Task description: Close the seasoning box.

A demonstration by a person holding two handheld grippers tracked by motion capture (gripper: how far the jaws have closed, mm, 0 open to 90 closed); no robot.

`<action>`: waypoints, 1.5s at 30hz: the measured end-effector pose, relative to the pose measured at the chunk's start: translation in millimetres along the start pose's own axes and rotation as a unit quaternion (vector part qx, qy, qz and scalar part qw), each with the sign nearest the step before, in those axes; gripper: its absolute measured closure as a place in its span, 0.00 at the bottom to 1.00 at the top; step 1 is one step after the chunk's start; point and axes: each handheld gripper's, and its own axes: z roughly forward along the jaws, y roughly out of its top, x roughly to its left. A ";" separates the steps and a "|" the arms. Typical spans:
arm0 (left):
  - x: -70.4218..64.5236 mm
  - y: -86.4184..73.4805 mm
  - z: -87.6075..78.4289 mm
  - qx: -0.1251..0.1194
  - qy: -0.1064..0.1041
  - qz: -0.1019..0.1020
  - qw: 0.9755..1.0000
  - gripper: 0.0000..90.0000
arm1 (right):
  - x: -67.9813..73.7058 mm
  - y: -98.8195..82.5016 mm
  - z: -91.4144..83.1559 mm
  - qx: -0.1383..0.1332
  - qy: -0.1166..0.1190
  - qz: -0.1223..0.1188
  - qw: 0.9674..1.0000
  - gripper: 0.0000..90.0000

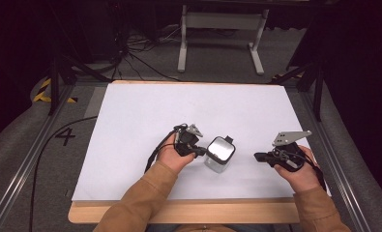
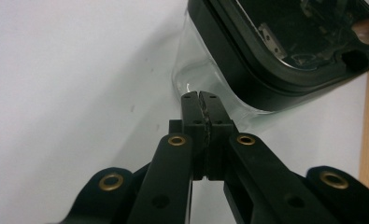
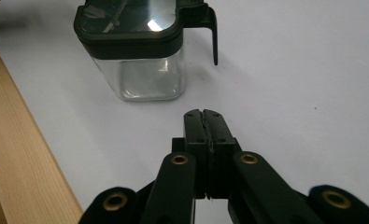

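clear square jar (image 1: 218,155) with black lid (image 3: 128,28) standing upright near the front middle of the white counter (image 1: 145,116). left tongs (image 2: 202,100) pressed shut, empty, tips at the glass wall, probably to steady or nudge it. right tongs (image 3: 204,115) closed too, empty, parked apart.

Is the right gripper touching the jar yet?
No, the right gripper is shut with bare white table between its tips and the clear jar.
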 end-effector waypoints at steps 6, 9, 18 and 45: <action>-14.3 0.2 0.6 0.026 -0.014 0.016 0.999 1.00 | 2.1 3.1 9.9 0.007 0.011 -0.006 1.000 1.00; -22.1 1.4 2.8 0.042 -0.018 0.036 0.998 1.00 | 1.2 4.0 11.4 0.008 0.013 -0.007 1.000 1.00; -40.7 3.7 13.4 0.061 -0.024 0.063 0.996 1.00 | -0.1 5.3 13.4 0.007 0.015 -0.004 1.000 1.00; 0.5 -26.6 -117.0 -0.054 0.112 -0.027 0.992 0.75 | -35.5 24.0 -27.5 -0.093 -0.045 0.050 0.993 0.76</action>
